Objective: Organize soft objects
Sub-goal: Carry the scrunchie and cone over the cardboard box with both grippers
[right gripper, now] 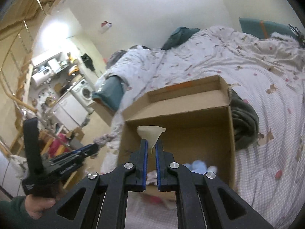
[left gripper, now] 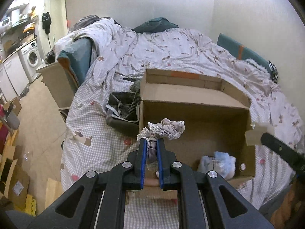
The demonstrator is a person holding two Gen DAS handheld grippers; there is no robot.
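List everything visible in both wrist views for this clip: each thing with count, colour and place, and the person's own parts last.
Cardboard box: one, brown, open on the bed.
Blue-white soft item: one, inside the box at its near right corner.
Lacy garment: one, greyish-pink with white lace, clamped in the left hand-held gripper over the box's near edge.
Cream cloth: one, pale cream, pinched in the right hand-held gripper above the box.
Grey fabric basket: one, dark grey, left of the box.
Duvet: one, white checked with small prints, covering the bed.
Teal pillows: several, at the bed's far side and edges.
Washing machine: one, white, far left.
Hand: one, green sleeve, gripping the left tool.
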